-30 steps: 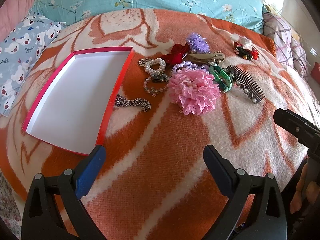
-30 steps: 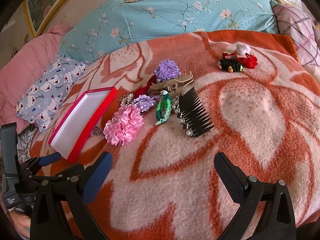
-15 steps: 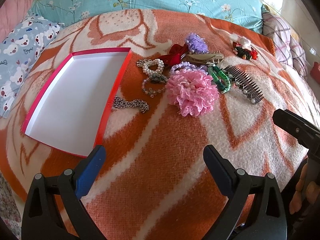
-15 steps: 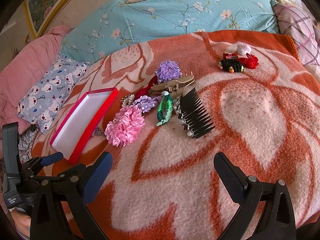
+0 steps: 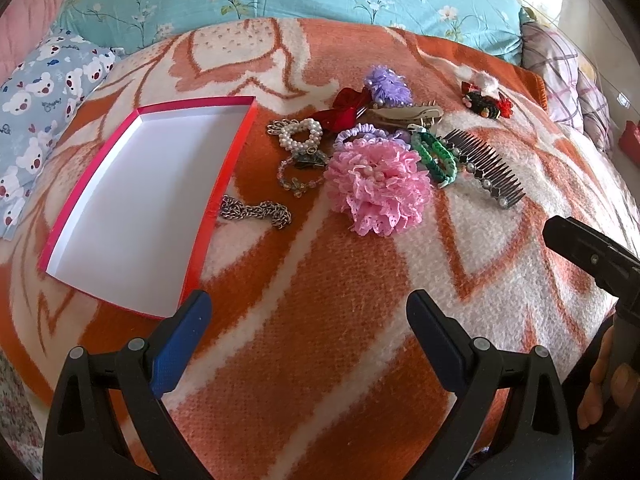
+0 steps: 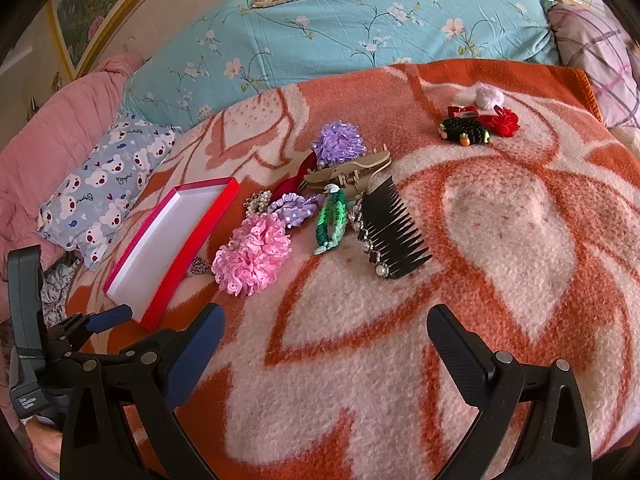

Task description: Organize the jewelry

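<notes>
An empty red box point(image 5: 132, 200) point(image 6: 168, 240) with a white inside lies on the orange blanket. To its right lie a silver chain point(image 5: 256, 212), a pearl bracelet point(image 5: 300, 134), a bead bracelet point(image 5: 298, 178), a pink flower scrunchie point(image 5: 378, 186) point(image 6: 252, 254), a green braided band point(image 5: 434, 156) point(image 6: 332, 220), a black comb point(image 5: 486, 168) point(image 6: 390, 232), a beige claw clip point(image 6: 348, 172) and a purple flower point(image 6: 338, 144). My left gripper point(image 5: 308, 336) is open and empty, near the box's front corner. My right gripper point(image 6: 324, 348) is open and empty, in front of the comb.
A small group of red and black hair clips point(image 6: 478, 126) lies apart at the far right. A bear-print pillow point(image 6: 104, 188) lies left of the box. A blue floral quilt point(image 6: 340, 36) runs along the back. The left gripper shows at lower left in the right wrist view point(image 6: 108, 318).
Both grippers have edged slightly forward toward the jewelry pile. Nothing on the blanket has moved.
</notes>
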A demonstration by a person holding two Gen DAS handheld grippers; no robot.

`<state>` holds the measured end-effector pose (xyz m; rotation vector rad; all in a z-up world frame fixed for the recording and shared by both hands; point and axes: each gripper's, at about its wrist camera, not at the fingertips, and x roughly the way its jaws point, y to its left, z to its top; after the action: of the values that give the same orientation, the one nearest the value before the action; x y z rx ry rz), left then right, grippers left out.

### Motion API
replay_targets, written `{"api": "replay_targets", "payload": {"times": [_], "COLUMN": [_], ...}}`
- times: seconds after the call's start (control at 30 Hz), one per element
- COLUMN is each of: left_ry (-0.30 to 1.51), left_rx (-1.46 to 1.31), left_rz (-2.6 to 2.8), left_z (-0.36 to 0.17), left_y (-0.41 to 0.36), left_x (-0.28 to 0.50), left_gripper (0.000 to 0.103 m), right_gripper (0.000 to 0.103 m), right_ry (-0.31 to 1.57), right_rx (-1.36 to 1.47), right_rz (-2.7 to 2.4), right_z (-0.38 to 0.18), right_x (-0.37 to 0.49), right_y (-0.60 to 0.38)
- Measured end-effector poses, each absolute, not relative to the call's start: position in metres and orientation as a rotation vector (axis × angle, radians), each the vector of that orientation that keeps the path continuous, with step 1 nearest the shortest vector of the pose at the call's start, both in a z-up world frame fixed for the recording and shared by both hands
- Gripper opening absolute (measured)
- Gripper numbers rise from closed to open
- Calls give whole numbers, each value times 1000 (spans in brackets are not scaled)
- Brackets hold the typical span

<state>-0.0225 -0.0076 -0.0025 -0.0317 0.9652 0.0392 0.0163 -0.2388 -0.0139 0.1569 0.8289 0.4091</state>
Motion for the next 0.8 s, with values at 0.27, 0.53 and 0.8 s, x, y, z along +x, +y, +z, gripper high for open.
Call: {"api": "replay_targets", "payload": {"times": [0.27, 0.53, 0.8], "left_ry": [979, 987, 985], "left_rx": [-44, -104, -146], "left_rz": [31, -37, -123], "left_z": [-7, -4, 1], "left_y": [-5, 1, -7], "left_x": [-16, 6, 47], "left_gripper": [99, 99, 99], "right_gripper": [101, 100, 77], "right_ry": [844, 768, 827], "right_rx": [159, 159, 205], "right_rz": [394, 356, 363], "right_z": [-16, -15, -32], "right_x": [22, 48, 88], "right_y": [-242, -260, -265]}}
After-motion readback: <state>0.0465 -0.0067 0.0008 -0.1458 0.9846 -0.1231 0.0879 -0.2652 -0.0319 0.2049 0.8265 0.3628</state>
